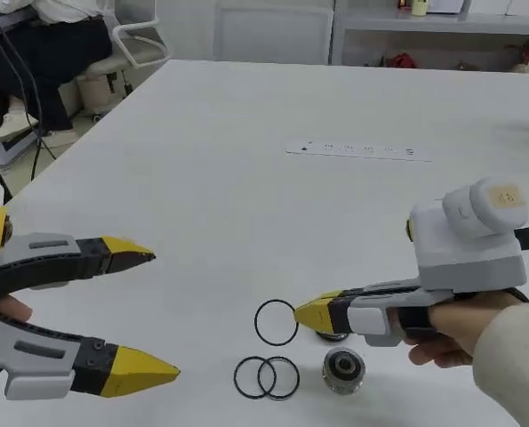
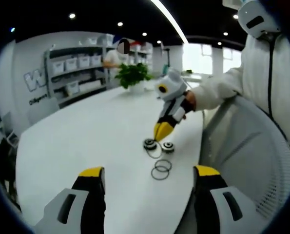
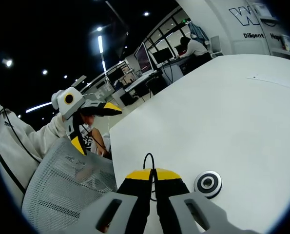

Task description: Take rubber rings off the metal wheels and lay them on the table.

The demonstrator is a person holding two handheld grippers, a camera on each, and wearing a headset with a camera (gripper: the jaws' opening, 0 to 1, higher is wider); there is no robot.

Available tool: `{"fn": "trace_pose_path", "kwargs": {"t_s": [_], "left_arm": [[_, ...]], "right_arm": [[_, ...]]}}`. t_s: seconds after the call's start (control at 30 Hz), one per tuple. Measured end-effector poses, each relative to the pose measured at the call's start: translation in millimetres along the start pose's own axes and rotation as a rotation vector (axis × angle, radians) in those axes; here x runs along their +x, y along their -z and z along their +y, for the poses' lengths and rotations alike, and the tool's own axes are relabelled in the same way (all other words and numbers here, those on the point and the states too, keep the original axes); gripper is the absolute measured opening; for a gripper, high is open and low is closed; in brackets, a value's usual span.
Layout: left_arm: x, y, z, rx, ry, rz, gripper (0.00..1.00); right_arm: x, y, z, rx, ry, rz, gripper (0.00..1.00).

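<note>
**Right tool pinching a rubber ring**

My right tool [image 1: 310,314] is clamped on one rubber ring [image 1: 276,322], just beside a metal wheel [image 1: 332,335] half hidden under its jaws. A second wheel [image 1: 343,369] stands closer to the table's [image 1: 246,178] near edge, with two overlapping loose rings [image 1: 266,377] lying just beside it. My left tool [image 1: 144,311] hangs spread wide, gripping nothing, well apart from them.
</note>
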State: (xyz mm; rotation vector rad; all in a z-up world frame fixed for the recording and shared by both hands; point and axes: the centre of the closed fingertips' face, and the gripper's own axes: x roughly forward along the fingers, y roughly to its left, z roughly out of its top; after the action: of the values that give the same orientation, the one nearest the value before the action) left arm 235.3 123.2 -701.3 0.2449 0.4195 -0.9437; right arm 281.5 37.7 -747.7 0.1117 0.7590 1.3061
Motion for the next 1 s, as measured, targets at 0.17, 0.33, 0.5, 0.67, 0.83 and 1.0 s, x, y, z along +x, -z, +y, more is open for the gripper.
{"fn": "trace_pose_path", "kwargs": {"t_s": [0.17, 0.33, 0.5, 0.67, 0.83, 1.0], "left_arm": [[-1.7, 11.1, -4.0, -0.042, -0.018, 0.0, 0.75], [-1.8, 14.2, -3.3, -0.071, -0.036, -0.017, 0.75], [0.6, 17.3, -7.4, -0.093, -0.04, -0.026, 0.75], [4.7, 22.0, -15.1, -0.108, -0.026, -0.025, 0.75], [8.8, 24.4, -19.4, -0.123, -0.015, -0.027, 0.75], [10.2, 26.1, -20.1, -0.122, -0.01, -0.018, 0.74]], "right_arm": [[6.9, 9.7, 4.3, -0.01, -0.011, 0.036, 0.0], [14.2, 20.6, 4.8, -0.019, -0.026, 0.079, 0.0], [19.4, 29.9, 10.1, -0.025, -0.043, 0.115, 0.0], [22.4, 36.9, 12.8, -0.035, -0.05, 0.141, 0.0], [25.0, 43.3, 13.2, -0.037, -0.052, 0.162, 0.0], [27.6, 49.8, 13.0, -0.046, -0.048, 0.183, 0.0]]}}
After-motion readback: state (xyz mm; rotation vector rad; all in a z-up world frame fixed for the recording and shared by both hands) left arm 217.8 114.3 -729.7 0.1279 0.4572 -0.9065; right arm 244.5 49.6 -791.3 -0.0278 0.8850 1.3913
